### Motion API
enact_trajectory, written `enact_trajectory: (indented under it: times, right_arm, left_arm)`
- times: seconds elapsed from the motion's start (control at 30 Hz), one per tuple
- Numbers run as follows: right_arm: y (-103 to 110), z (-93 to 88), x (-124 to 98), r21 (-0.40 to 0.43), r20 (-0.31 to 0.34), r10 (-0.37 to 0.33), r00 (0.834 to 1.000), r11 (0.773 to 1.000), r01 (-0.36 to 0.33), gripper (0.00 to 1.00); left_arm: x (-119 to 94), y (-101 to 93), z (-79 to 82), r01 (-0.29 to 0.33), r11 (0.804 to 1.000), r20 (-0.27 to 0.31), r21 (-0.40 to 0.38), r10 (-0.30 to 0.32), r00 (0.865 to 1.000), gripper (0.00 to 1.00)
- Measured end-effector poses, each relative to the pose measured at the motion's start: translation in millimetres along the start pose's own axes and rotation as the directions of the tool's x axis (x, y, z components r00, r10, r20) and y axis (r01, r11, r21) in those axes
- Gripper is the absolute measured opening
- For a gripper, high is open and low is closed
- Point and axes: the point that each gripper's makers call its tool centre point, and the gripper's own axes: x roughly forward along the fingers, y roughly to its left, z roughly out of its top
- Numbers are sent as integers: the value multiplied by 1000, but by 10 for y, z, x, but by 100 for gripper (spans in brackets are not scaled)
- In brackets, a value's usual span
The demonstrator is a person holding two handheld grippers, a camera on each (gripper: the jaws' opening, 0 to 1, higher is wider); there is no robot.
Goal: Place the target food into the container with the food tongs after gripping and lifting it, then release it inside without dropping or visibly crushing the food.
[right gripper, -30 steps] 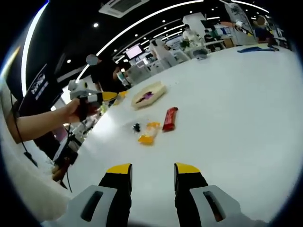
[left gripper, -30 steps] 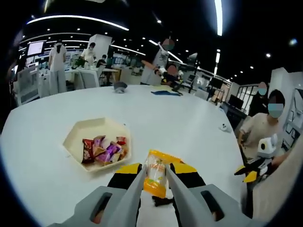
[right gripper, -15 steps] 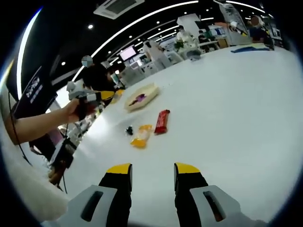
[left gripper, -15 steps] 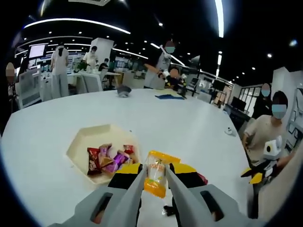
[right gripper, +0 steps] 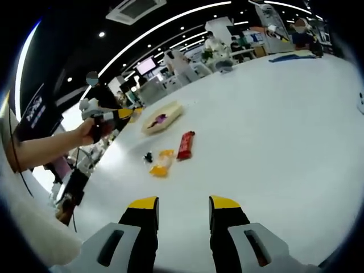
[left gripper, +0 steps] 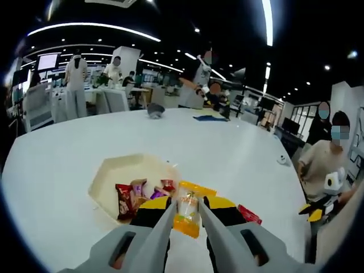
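Observation:
My left gripper is shut on silver food tongs, and the tong tips pinch a yellow-orange snack packet held above the table. Just ahead and to the left lies the cream hexagonal tray with several red and purple wrapped snacks in it. In the right gripper view the left gripper is held up in a hand beside the tray. My right gripper stands open and empty over bare table.
On the white table lie a red bar, another yellow packet and a small black item. The red bar sits right of the tongs. The right gripper is at the far right. People stand beyond the table.
The left gripper view has moved forward with the packet still pinched. The tray has drawn closer to the tong tips, and the red bar has come into sight. The right gripper stays open.

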Motion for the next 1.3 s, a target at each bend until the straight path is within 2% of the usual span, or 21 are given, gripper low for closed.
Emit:
enact_trajectory:
  times: [0.73,1.3]
  right_arm:
    - [-129,-28,-43,37,0,-31,1000,999,31,36]
    - [-304,-16,-112,57,-3,-70,998,996,70,36]
  left_arm:
    - [318,262,134,-19,1000,-15,12,19,1000,21]
    - [632,339,117,-40,999,-42,14,41,998,21]
